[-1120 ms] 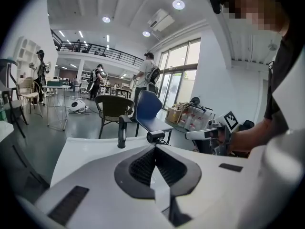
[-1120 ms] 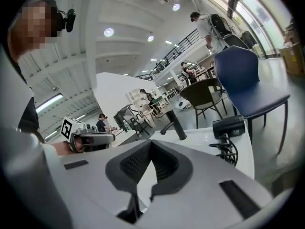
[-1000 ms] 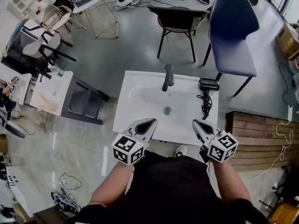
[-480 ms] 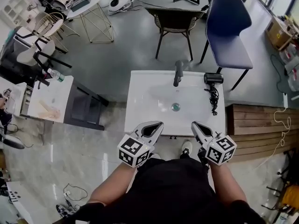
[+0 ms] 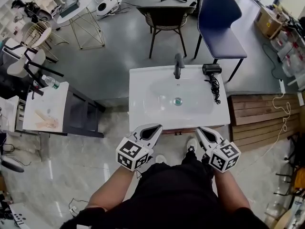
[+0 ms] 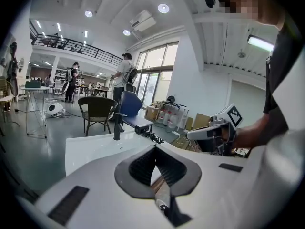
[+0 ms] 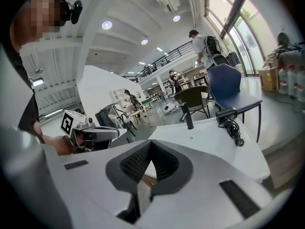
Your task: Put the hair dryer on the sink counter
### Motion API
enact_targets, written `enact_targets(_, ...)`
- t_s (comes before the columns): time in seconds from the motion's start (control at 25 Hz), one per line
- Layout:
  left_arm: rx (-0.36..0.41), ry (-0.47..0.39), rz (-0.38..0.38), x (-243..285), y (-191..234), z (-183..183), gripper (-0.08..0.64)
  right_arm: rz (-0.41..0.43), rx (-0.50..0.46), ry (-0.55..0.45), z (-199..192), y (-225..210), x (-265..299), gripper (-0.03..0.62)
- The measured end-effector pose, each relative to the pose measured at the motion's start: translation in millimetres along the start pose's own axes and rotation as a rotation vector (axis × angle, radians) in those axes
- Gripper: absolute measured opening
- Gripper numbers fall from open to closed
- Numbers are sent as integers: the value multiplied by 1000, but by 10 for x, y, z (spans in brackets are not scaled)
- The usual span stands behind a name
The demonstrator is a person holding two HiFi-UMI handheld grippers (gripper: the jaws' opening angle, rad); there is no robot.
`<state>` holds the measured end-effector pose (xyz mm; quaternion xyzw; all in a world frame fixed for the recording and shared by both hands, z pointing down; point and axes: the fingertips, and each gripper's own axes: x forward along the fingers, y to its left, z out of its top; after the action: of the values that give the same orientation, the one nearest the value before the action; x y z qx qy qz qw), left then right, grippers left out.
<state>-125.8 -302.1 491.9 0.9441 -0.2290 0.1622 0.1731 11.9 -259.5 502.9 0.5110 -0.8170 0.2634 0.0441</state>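
Note:
The black hair dryer [image 5: 211,69] lies on the back right corner of the white sink counter [image 5: 143,109], its coiled cord [image 5: 215,88] trailing toward the front. Beside the basin stands a dark faucet [image 5: 178,65]. Both grippers hang short of the counter's front edge, close to the person's body. My left gripper [image 5: 152,130] is shut and empty, and so is my right gripper [image 5: 202,130]. The left gripper view has the left gripper [image 6: 155,148] pointing at the counter [image 6: 90,147] and the dryer [image 6: 143,130]. From the right gripper [image 7: 150,143], the dryer [image 7: 226,114] lies well ahead.
A blue chair [image 5: 219,23] and a dark wicker chair [image 5: 167,15] stand behind the sink. A wooden slatted platform [image 5: 257,116] lies to its right, and a dark cabinet with a white top [image 5: 52,106] to its left. People stand far off in the gripper views.
Both grippers have drawn back from over the counter's front edge to the floor side of it. The hair dryer has stayed in its place on the counter.

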Motion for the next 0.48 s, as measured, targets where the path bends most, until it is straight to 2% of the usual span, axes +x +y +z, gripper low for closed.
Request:
enact_targets(0.24,11,1,-3,-83,-88,-20,0,-22,17,-20,15,50,-131,3)
enact_targets(0.48,-16,-3,16,-46,-250,-58,0,7,-7,15,1,7,-154,3)
